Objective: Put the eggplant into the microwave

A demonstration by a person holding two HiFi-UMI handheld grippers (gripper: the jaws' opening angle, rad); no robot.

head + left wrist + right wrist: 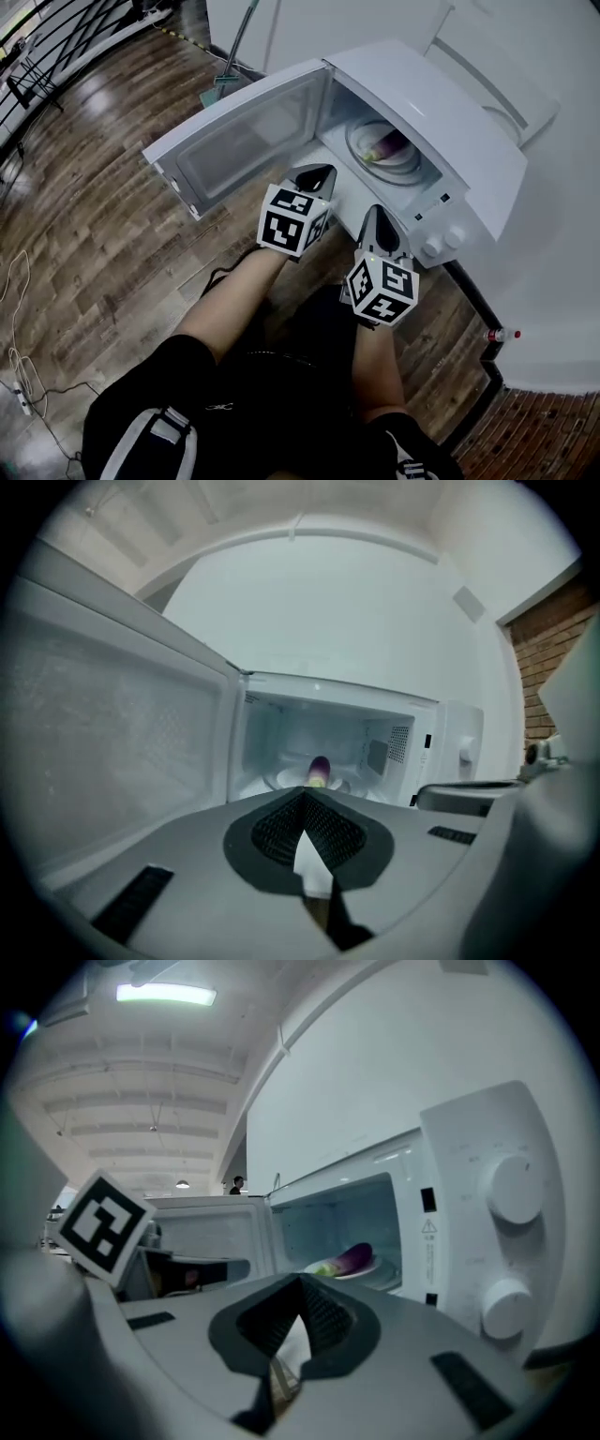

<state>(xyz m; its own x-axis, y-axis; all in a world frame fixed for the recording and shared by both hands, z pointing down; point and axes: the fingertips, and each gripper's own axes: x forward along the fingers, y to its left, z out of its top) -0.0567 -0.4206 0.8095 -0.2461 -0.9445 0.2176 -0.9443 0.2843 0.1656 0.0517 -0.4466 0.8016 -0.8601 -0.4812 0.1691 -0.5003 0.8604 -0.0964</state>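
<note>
The purple eggplant [392, 145] lies on a white plate [367, 159] inside the white microwave [459, 122], whose door [244, 141] hangs open to the left. My left gripper [314, 174] hovers just in front of the opening, shut and empty. Close to its right, my right gripper [377, 216] is also shut and empty, level with the control panel. In the left gripper view the eggplant [319, 769] shows straight ahead past the closed jaw tips of the left gripper [305, 794]. In the right gripper view the eggplant [354, 1258] lies ahead of the right gripper [302, 1283].
Two round knobs [433, 246] sit on the microwave's front panel at the right. A mop [225, 80] leans behind the open door. A wooden floor with a cable [19, 375] spreads to the left. A white wall and ledge [553, 281] run along the right.
</note>
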